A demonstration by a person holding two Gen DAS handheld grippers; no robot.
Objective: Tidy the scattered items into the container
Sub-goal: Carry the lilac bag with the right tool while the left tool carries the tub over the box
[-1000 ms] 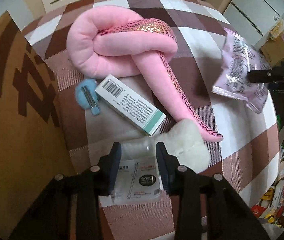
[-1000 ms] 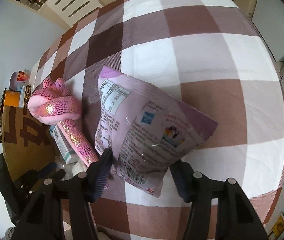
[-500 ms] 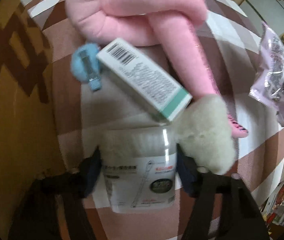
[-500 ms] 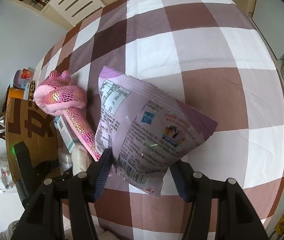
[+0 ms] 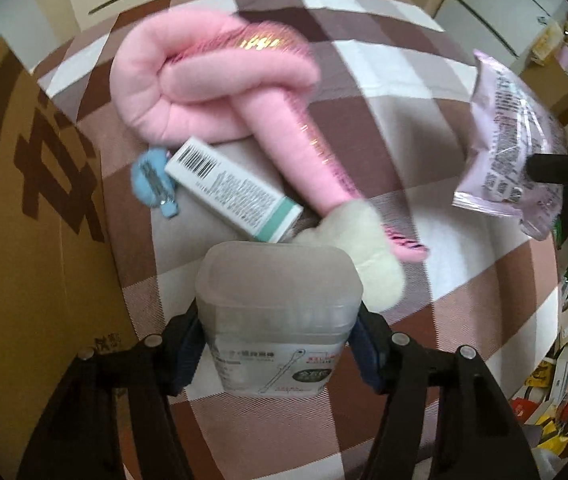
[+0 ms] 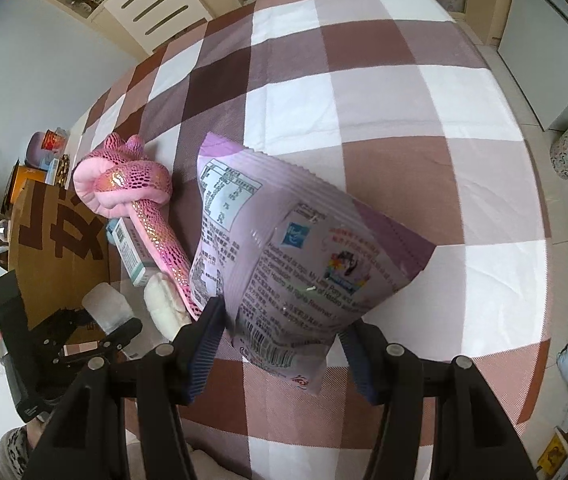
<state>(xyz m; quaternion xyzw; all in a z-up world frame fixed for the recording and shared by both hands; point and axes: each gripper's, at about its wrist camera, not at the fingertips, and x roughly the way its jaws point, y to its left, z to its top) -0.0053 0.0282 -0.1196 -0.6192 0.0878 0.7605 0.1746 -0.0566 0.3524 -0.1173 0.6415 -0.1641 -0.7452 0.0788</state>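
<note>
Gripping: left gripper (image 5: 278,344) clamps the clear cotton-swab box (image 5: 278,300), raised off the checked cloth (image 5: 463,264) | right gripper (image 6: 280,344) pinches the lilac snack bag (image 6: 295,256) | beside the swab box: white plush bone (image 5: 363,256); green-ended carton (image 5: 232,192); blue clip (image 5: 156,180); pink plush snake (image 5: 212,84) beyond | cardboard box (image 5: 24,220) left of the swab box

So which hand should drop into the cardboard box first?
Left, probably: the left gripper holds the clear swab box right beside the cardboard box; the right gripper, gripping the purple snack bag, is farther off.
</note>
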